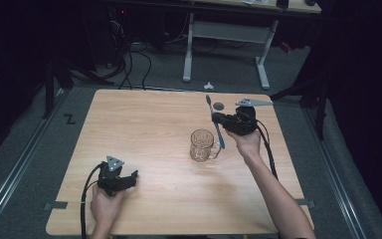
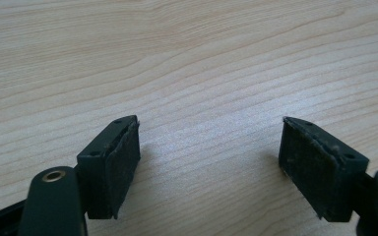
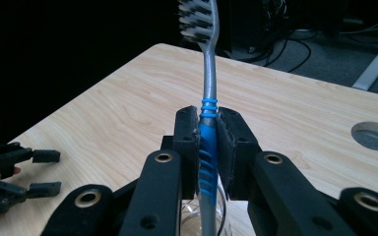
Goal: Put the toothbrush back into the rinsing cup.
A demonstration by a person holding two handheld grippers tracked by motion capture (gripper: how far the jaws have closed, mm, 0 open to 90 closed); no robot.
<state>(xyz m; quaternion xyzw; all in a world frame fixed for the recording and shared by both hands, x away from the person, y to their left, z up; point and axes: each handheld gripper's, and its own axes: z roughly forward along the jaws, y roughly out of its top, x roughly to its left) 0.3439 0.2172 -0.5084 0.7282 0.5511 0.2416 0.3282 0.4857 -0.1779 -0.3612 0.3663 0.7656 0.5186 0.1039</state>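
A blue and grey toothbrush [image 1: 216, 124] [image 3: 206, 128] stands nearly upright, bristles up, clamped at its blue grip by my right gripper [image 1: 219, 120] [image 3: 207, 147]. Its lower end hangs just beside and above a clear glass mug [image 1: 202, 145] [image 3: 197, 219] on the wooden table [image 1: 149, 129]. The mug stands upright right of the table's middle, its handle toward the right. My left gripper [image 1: 132, 177] [image 2: 209, 162] rests low near the table's front left, jaws wide apart with bare wood between them.
A round cable hole [image 1: 219, 105] [image 3: 374, 135] sits in the table near its far edge. Beyond the table lie a white desk frame [image 1: 226, 37] and cables on grey carpet. Dark surroundings flank both sides.
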